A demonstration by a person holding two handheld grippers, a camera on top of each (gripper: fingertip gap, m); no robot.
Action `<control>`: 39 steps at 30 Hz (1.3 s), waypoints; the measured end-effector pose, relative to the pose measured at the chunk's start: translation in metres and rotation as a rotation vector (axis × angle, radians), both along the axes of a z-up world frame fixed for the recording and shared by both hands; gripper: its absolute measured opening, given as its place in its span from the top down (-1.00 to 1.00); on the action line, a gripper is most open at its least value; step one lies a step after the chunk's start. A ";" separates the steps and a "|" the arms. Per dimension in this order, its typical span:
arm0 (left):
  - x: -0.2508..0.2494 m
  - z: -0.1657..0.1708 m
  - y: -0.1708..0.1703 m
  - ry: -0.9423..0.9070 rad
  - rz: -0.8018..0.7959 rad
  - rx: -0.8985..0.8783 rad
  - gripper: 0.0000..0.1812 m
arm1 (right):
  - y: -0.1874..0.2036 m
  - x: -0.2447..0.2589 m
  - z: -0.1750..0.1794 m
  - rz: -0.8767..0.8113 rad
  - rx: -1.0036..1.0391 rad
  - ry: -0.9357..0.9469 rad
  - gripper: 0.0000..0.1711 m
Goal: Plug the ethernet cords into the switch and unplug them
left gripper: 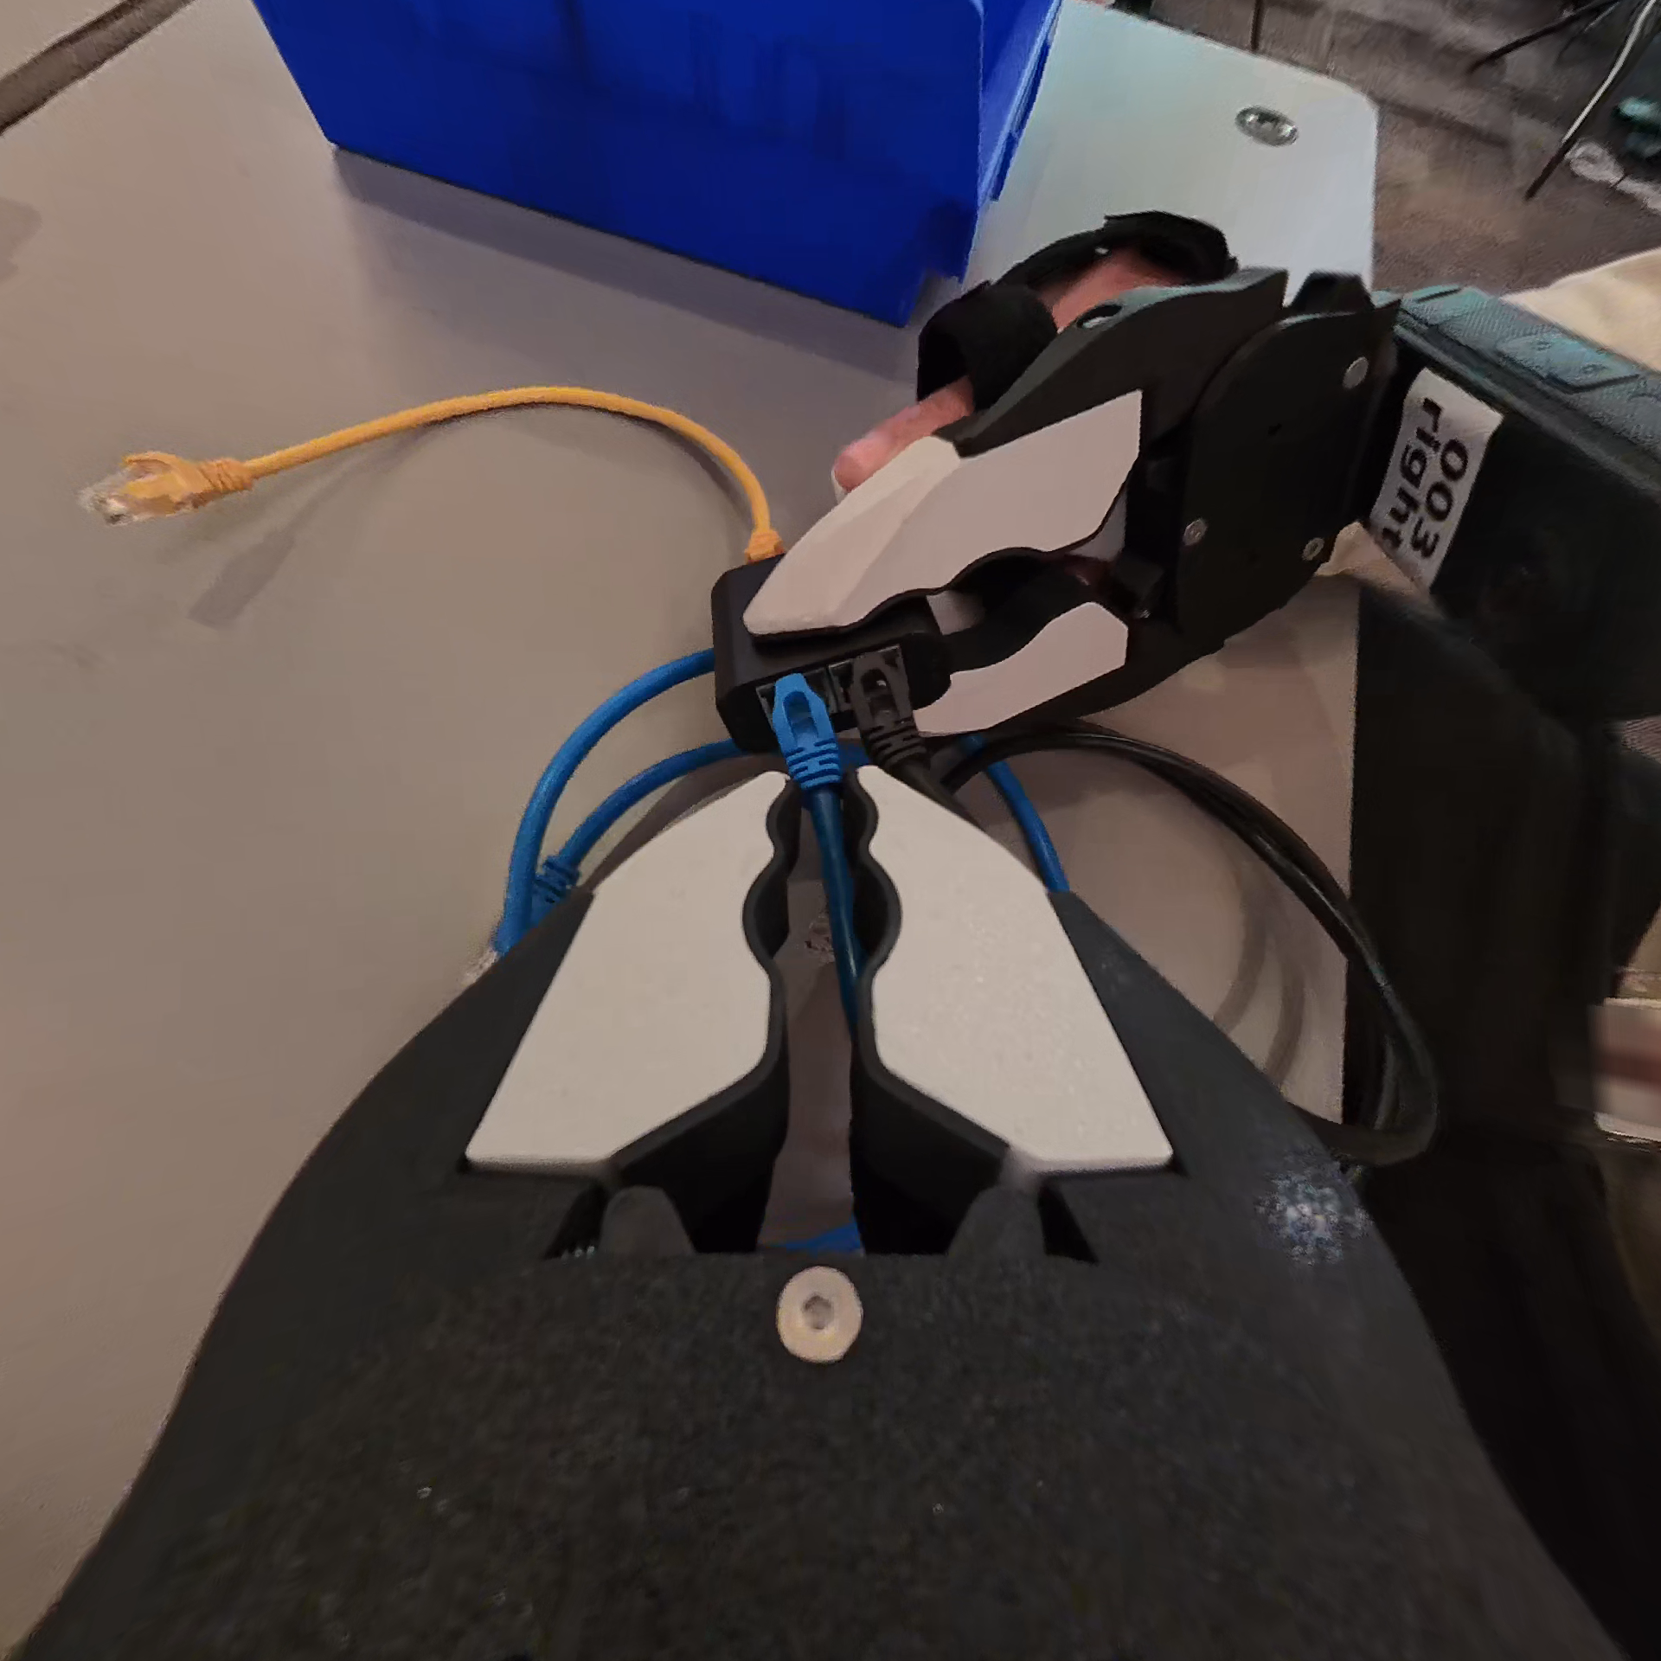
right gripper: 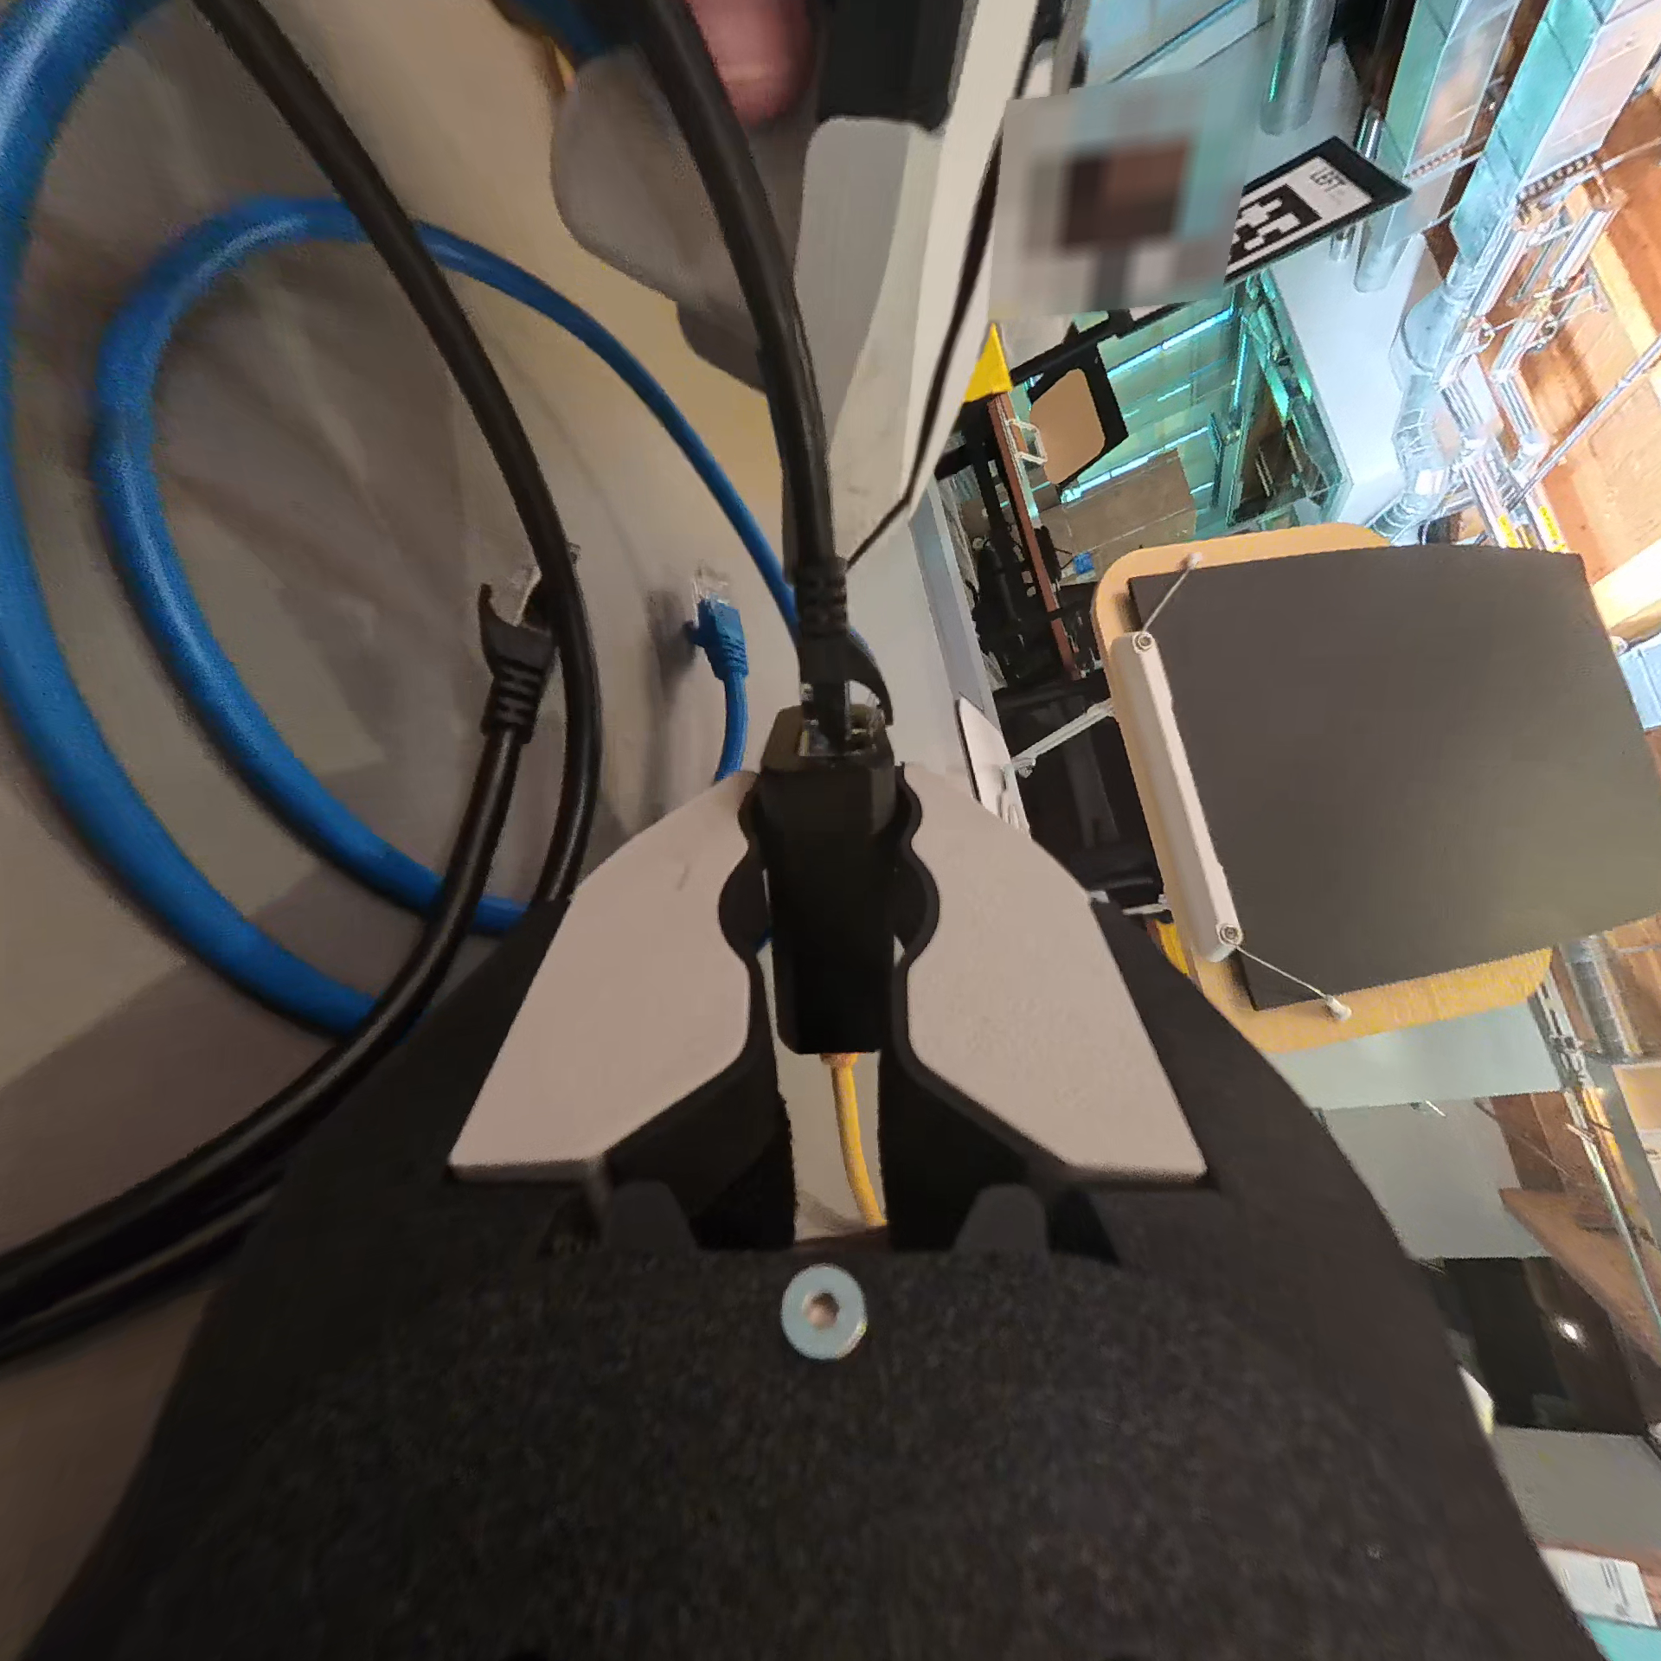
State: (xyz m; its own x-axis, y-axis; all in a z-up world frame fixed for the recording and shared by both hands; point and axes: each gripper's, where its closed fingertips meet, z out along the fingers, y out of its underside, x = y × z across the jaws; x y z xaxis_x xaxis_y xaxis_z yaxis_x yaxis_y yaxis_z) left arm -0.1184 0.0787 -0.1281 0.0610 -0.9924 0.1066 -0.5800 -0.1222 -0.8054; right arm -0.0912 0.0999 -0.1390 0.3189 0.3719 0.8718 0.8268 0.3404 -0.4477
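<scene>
A small black switch [left gripper: 813, 643] is held just above the grey table [left gripper: 270, 809]. My right gripper [left gripper: 845, 670] comes in from the right and is shut on the switch, one finger above it and one below. In the right wrist view the switch [right gripper: 831, 899] sits clamped between my right gripper's [right gripper: 827, 791] fingers. A blue cord's plug [left gripper: 804, 719] and a black cord's plug [left gripper: 885, 706] sit in its front ports. My left gripper [left gripper: 822, 791] is shut on the blue cord just behind its plug. A yellow cord [left gripper: 575, 400] runs from the switch's back.
A blue bin [left gripper: 683, 117] stands at the back of the table. The yellow cord's loose plug [left gripper: 153, 485] lies at the left. Blue and black cable loops [right gripper: 135, 719] lie under the switch, with a loose blue plug [right gripper: 719, 629] and a loose black plug [right gripper: 517, 647]. The table edge is on the right. My left and right fingertips are right by each other.
</scene>
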 end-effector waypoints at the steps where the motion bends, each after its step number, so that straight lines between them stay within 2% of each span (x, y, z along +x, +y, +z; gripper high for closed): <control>1: 0.001 0.003 0.001 0.002 0.006 0.009 0.91 | 0.001 0.001 0.001 0.001 -0.003 0.016 0.72; 4: -0.004 0.029 0.003 -0.088 0.057 -0.037 0.95 | 0.002 0.002 0.013 0.021 -0.002 0.107 0.71; 8: -0.046 0.072 0.009 -0.224 0.201 -0.080 0.72 | 0.003 0.005 0.017 0.011 0.010 0.123 0.71; 12: -0.086 0.058 -0.017 -0.302 0.339 -0.062 0.70 | 0.017 0.018 0.049 -0.042 0.022 0.146 0.72; 15: -0.104 0.031 -0.043 -0.321 0.411 -0.025 0.70 | 0.025 0.033 0.109 -0.073 0.082 0.105 0.72; 18: -0.109 0.017 -0.062 -0.275 0.401 -0.021 0.70 | 0.034 0.060 0.184 -0.122 0.136 0.111 0.72; 23: -0.109 0.011 -0.065 -0.239 0.376 -0.029 0.70 | 0.049 0.124 0.296 -0.255 0.227 0.063 0.72; 26: -0.113 0.006 -0.063 -0.209 0.375 -0.020 0.70 | 0.058 0.169 0.345 -0.347 0.277 -0.035 0.72; 29: -0.116 0.007 -0.060 -0.207 0.381 0.004 0.70 | 0.067 0.218 0.378 -0.465 0.325 -0.175 0.72; 31: -0.118 0.007 -0.059 -0.203 0.384 0.008 0.70 | 0.072 0.252 0.387 -0.548 0.336 -0.274 0.72; 34: -0.118 0.004 -0.058 -0.189 0.386 0.015 0.70 | 0.080 0.304 0.380 -0.667 0.323 -0.426 0.72; 36: -0.118 0.002 -0.058 -0.177 0.383 0.017 0.70 | 0.088 0.335 0.356 -0.742 0.277 -0.503 0.72; 39: -0.116 -0.004 -0.059 -0.150 0.379 0.025 0.70 | 0.108 0.367 0.291 -0.813 0.155 -0.626 0.72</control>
